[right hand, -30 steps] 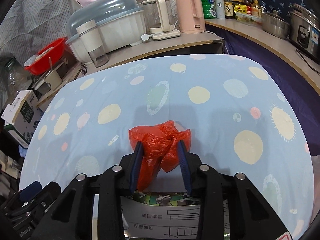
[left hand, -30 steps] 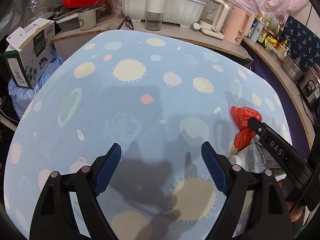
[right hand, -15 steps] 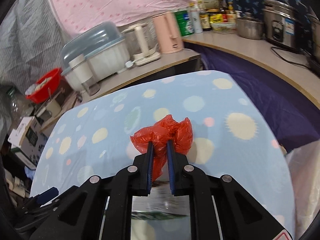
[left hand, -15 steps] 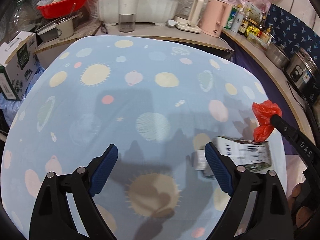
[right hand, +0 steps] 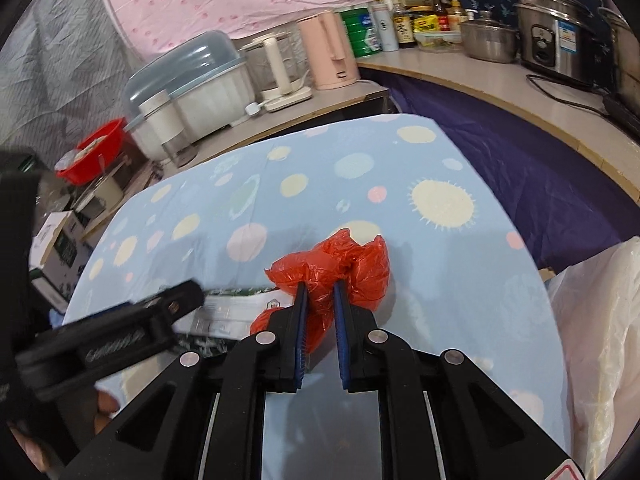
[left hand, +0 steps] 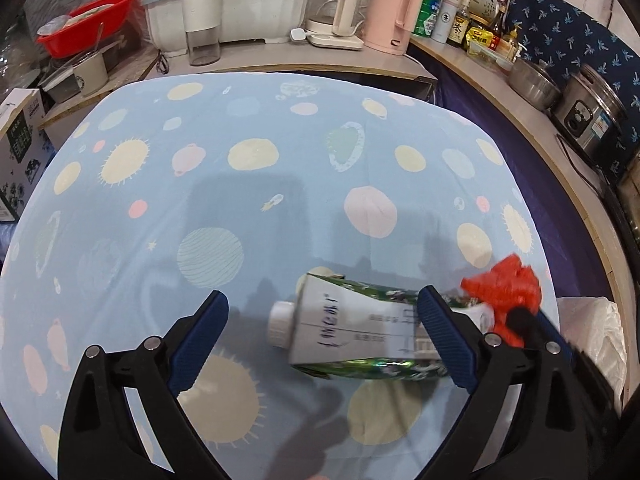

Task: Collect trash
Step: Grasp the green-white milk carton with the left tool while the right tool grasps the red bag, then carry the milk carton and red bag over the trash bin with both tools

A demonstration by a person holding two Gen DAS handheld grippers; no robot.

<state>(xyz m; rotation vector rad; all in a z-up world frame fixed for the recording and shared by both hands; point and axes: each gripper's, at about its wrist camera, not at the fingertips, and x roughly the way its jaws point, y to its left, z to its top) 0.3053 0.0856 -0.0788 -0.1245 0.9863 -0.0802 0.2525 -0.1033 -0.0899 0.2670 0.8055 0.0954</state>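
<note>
My right gripper [right hand: 319,290] is shut on a crumpled red plastic bag [right hand: 340,260] and holds it above the table's right part; the bag also shows in the left wrist view [left hand: 506,286]. A white and green milk carton [left hand: 360,332] with a white cap lies on its side on the blue patterned tablecloth [left hand: 240,200]. My left gripper [left hand: 322,306] is open, its jaws wide apart around the carton, the right finger [left hand: 444,332] over the carton's far end. The carton also shows in the right wrist view [right hand: 232,304], partly hidden by the left gripper.
A white plastic bag [right hand: 600,340] hangs open beside the table's right edge. Behind the table runs a counter with a pink kettle [left hand: 390,20], a dish rack [left hand: 240,8], a red basin [left hand: 86,18], bottles and pots. A cardboard box [left hand: 18,152] stands at the left.
My left gripper has moved right, so the carton now lies between its open fingers. My right gripper has stayed shut on the red bag and moved it right, toward the white bag.
</note>
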